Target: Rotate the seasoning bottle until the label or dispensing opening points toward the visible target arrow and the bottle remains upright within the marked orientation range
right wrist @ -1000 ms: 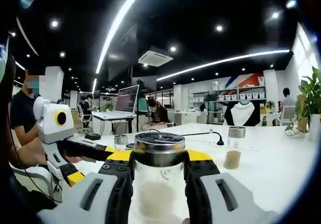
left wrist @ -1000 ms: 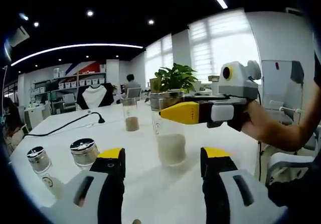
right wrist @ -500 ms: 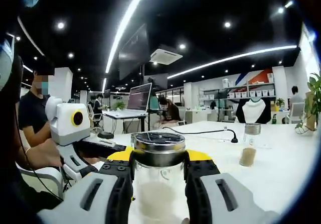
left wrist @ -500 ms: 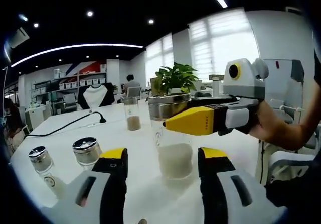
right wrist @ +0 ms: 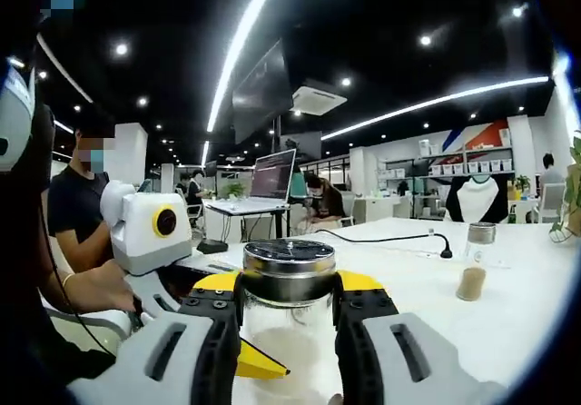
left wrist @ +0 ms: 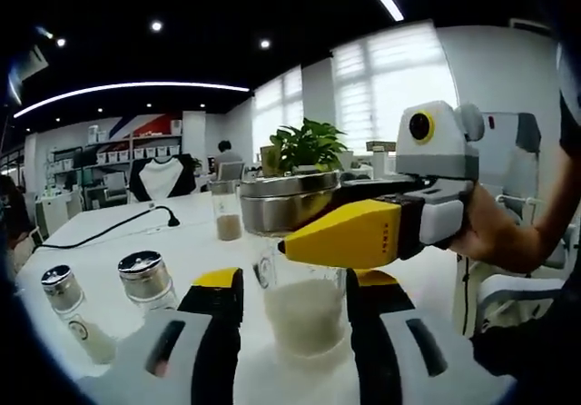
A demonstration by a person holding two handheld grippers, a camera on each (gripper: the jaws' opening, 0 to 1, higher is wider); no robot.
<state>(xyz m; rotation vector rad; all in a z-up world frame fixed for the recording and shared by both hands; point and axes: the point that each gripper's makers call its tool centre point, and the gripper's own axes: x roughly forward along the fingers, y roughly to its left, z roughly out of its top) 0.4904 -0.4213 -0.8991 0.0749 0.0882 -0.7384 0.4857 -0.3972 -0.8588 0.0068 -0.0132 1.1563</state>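
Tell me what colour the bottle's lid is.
Shiny silver metal lid with a darker top, clearest in the right gripper view.

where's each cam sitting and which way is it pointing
Left gripper view: rides the left tongs, looking across the white table toward windows; a forearm shows holding the right tongs.
Right gripper view: rides the right tongs, facing office desks; a hand shows at left.
Shared: the seasoning bottle, clamped by the right tongs.
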